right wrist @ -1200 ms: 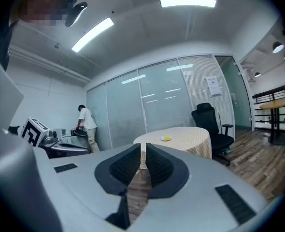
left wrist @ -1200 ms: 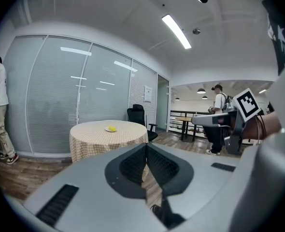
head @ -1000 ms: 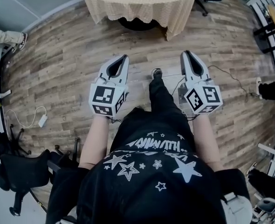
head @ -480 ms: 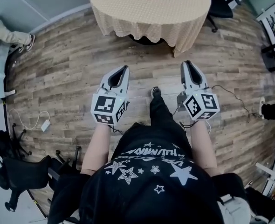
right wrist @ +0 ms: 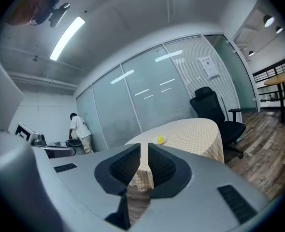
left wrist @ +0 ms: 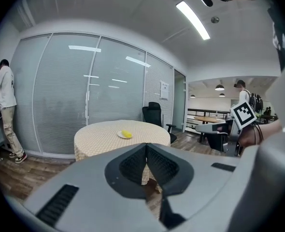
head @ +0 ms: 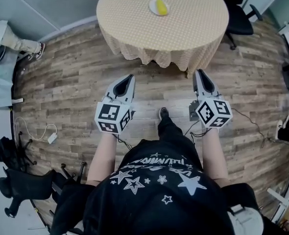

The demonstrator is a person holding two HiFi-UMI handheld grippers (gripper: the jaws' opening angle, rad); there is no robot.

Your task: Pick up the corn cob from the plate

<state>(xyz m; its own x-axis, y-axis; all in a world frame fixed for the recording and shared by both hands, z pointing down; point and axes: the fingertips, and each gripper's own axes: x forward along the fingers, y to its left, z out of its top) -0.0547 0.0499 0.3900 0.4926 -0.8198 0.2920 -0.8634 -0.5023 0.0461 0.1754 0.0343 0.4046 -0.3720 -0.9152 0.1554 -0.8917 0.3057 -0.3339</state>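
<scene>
The corn cob (head: 160, 6) is seen lying on a small white plate (head: 152, 9). The plate is placed on the round counter (head: 183, 33) at the top centre of the head view. The counter is covered by a beige dotted cloth (head: 130, 38) that hangs over its edge.

Below it, in the middle of the same view, 2 hand-held grippers are held above the wooden floor (head: 71, 82). Both are pointed toward the counter and are kept well apart from it. The left hand-held gripper (head: 129, 77) is found left of centre. In the left gripper view its jaws are pressed together at the tips and nothing is held between them. The right hand-held gripper (head: 200, 73) is found right of centre. In the right gripper view its jaws are closed too, with only a thin slit left between them, and it is empty.

A black office chair (head: 238, 17) is seen at the upper right, just beside the counter. A white cable (head: 36, 129) lies on the floor at the left.
</scene>
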